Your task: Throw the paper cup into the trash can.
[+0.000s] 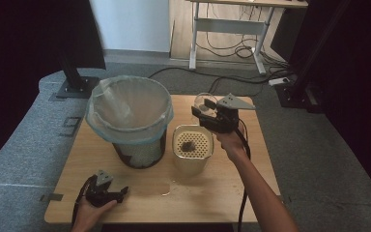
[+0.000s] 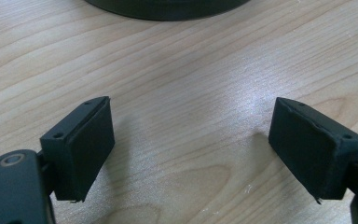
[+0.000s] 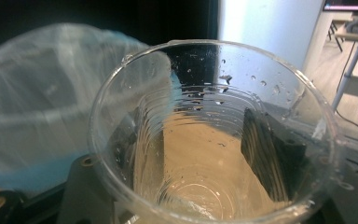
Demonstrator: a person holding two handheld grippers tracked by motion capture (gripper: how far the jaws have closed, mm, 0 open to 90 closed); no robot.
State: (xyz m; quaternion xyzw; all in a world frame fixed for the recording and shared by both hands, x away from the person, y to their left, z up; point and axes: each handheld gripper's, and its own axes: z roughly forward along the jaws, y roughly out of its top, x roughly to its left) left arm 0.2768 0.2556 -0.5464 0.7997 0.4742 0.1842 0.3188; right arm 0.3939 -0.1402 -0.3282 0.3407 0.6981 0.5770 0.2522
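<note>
My right gripper [image 1: 205,112] is shut on a clear plastic cup [image 1: 203,101], held above the far side of the table, just behind a cream container [image 1: 177,153]. In the right gripper view the cup [image 3: 214,93] is wet with droplets, and both black jaws of the gripper [image 3: 200,140] show through its wall. The container has a perforated top with a small dark lump [image 1: 189,145] on it. At the table's front left, my left gripper [image 1: 120,193] rests low and open; its jaws [image 2: 191,149] stand wide apart over bare wood.
A black bin [image 1: 140,157] lined with a pale plastic bag [image 1: 129,108] stands left of the container; its base [image 2: 168,7] lies just beyond my left gripper. A small wet patch [image 1: 166,191] marks the wooden table [image 1: 212,198]. A desk [image 1: 232,24] and floor cables lie behind.
</note>
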